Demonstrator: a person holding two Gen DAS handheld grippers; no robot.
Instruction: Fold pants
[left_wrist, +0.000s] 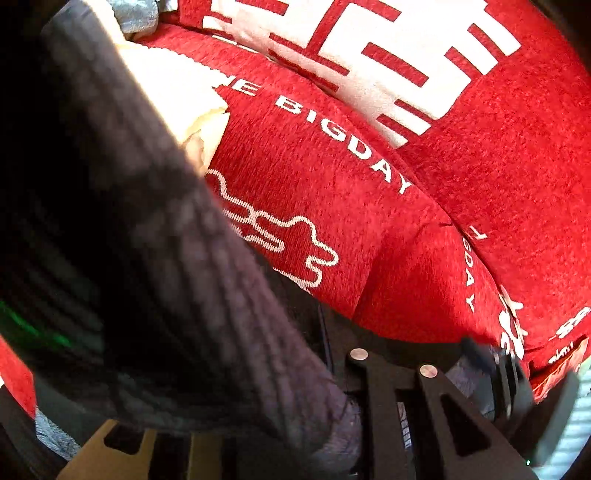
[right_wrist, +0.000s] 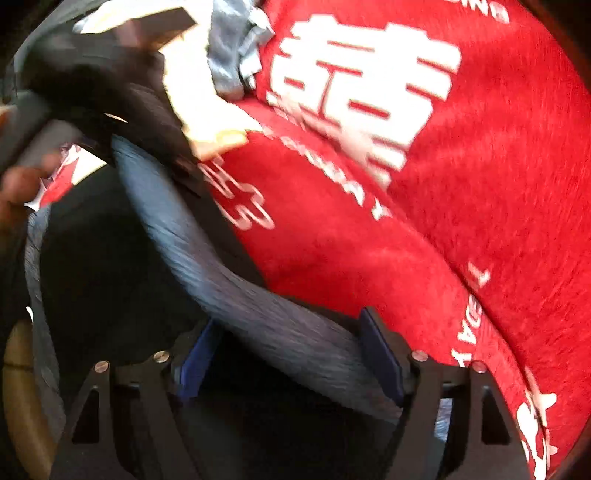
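A red blanket (left_wrist: 369, 221) with white print spreads under everything. Over its left side hang the dark ribbed pants (left_wrist: 155, 229), lifted clear of it. The right claw (right_wrist: 288, 365) stands wide, a band of the pants (right_wrist: 258, 306) running across between its blue pads (right_wrist: 380, 354), so it should close fully before pulling. Whether the left claw (left_wrist: 369, 373) grips is hidden by cloth. Judged best: keep the cloth taut between both claws, then lay it flat on the blanket.
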